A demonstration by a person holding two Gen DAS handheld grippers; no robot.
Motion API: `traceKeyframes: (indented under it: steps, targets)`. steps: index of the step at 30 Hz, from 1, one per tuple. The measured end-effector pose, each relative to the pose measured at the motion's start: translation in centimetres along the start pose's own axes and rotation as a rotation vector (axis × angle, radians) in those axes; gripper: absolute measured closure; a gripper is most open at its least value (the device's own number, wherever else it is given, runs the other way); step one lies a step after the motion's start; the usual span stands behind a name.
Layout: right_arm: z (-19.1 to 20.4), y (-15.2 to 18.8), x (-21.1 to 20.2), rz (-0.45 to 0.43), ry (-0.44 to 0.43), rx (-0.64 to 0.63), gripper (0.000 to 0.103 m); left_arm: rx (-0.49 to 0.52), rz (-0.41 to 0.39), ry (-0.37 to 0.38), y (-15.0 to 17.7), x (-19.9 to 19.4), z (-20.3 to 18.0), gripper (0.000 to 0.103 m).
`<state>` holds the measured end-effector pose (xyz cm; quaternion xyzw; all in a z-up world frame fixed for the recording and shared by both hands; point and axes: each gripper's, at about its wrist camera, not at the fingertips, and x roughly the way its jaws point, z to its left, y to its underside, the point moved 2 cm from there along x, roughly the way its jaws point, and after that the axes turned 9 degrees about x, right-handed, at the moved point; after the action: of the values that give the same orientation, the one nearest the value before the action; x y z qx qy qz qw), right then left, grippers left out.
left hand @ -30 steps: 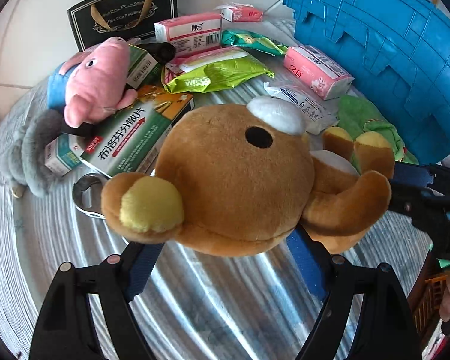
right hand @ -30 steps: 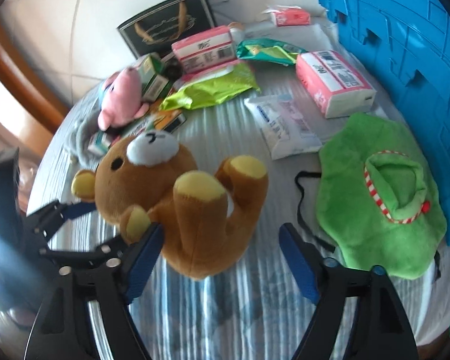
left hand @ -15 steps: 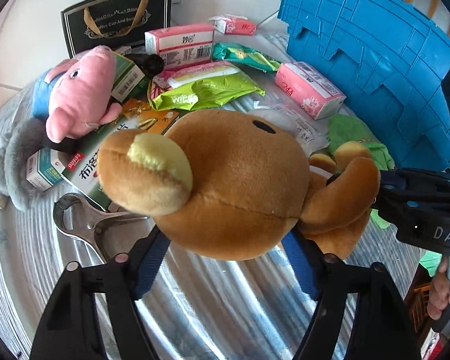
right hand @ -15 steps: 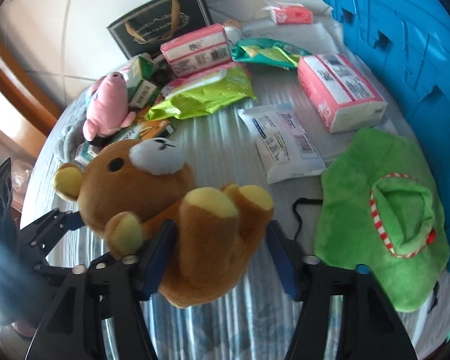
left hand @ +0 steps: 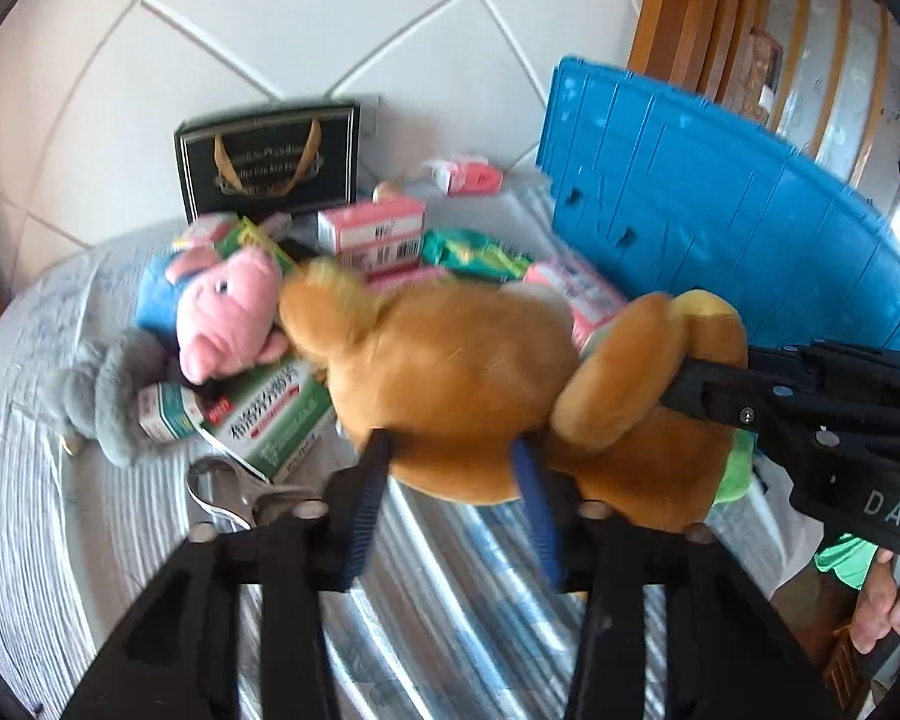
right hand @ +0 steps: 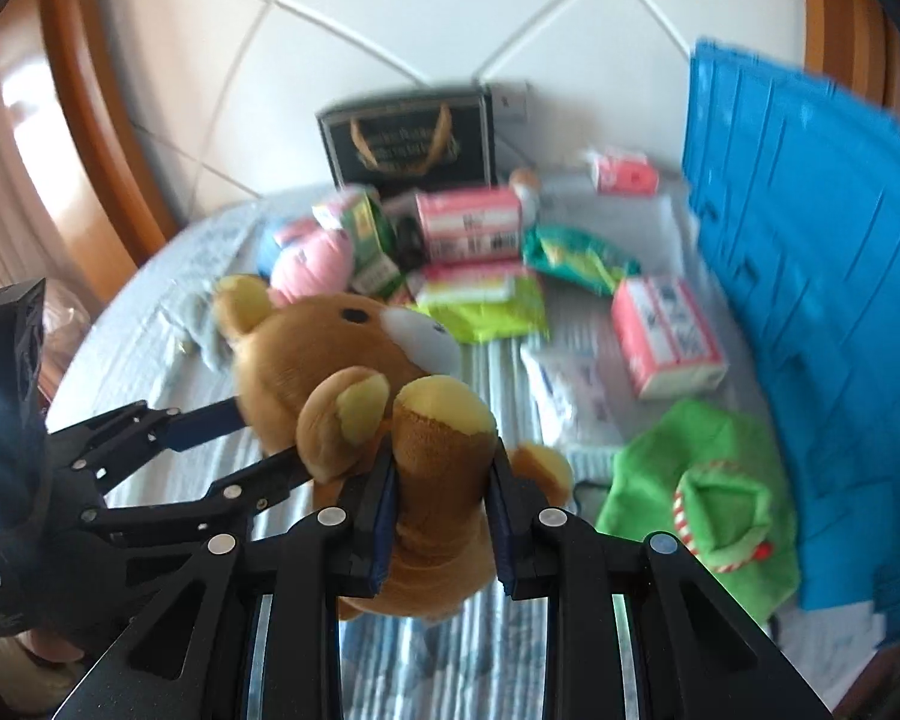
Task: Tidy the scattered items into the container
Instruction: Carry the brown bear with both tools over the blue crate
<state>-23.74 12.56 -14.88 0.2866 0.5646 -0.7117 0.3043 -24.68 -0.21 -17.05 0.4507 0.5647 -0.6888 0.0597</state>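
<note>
A brown plush bear [left hand: 462,372] hangs above the striped tablecloth, held from two sides. My left gripper [left hand: 450,456] has its blue pads pressed into the bear's head, and its jaws are still closing. My right gripper [right hand: 444,474] is shut on the bear's leg, whose yellow sole [right hand: 444,405] shows above the pads. In the left wrist view the right gripper [left hand: 720,396] reaches in from the right. In the right wrist view the left gripper [right hand: 240,438] comes in from the left. The blue container [left hand: 720,228] [right hand: 810,300] stands at the right.
Behind the bear lie a pink pig plush [left hand: 228,312], a grey plush [left hand: 102,390], a green medicine box [left hand: 264,420], a metal opener [left hand: 222,492] and pink tissue packs [right hand: 666,336]. A green plush bag [right hand: 708,498] lies by the container. A black gift bag [left hand: 270,156] stands against the tiled wall.
Both grippers closed on the bear, the left on its head and the right on its leg, and raised it off the cloth. Both views tilted up toward the wall.
</note>
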Motion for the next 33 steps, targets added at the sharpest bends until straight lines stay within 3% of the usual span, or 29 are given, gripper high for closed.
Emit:
traceKeyframes:
  steps: [6,10,15,23,28,30,31,32,33]
  targets:
    - [2.1,-1.8,-3.3,-0.044,-0.004,-0.078,0.078,-0.021,-0.05,-0.026,-1.9,-2.6,-0.5,0.072]
    - [1.3,-2.9,-4.3,-0.061,-0.045,-0.075,0.078,-0.037,-0.021,-0.05,-1.5,-2.8,-0.9,0.071]
    - [-0.4,-3.2,-4.7,-0.046,-0.066,-0.082,0.078,-0.092,0.074,-0.012,0.9,-0.3,-2.6,0.035]
    - [-8.6,4.6,1.0,0.211,-0.058,-0.021,0.078,-0.082,0.238,0.003,4.5,5.3,-5.7,0.032]
    - [-11.7,7.8,1.8,0.269,-0.082,0.03,0.076,-0.053,0.256,0.024,4.6,6.3,-7.4,0.031]
    - [-12.2,7.9,1.5,0.256,-0.095,0.055,0.06,-0.043,0.265,0.022,4.6,6.4,-7.8,0.028]
    - [-12.5,7.8,1.4,0.251,-0.093,0.076,0.043,-0.046,0.272,0.028,4.7,6.2,-7.8,0.027]
    - [-12.6,7.8,1.3,0.251,-0.093,0.092,0.032,-0.044,0.278,0.047,4.7,6.0,-7.8,0.028]
    - [-12.7,7.9,1.2,0.251,-0.098,0.106,0.027,-0.035,0.286,0.062,4.8,5.9,-8.0,0.028]
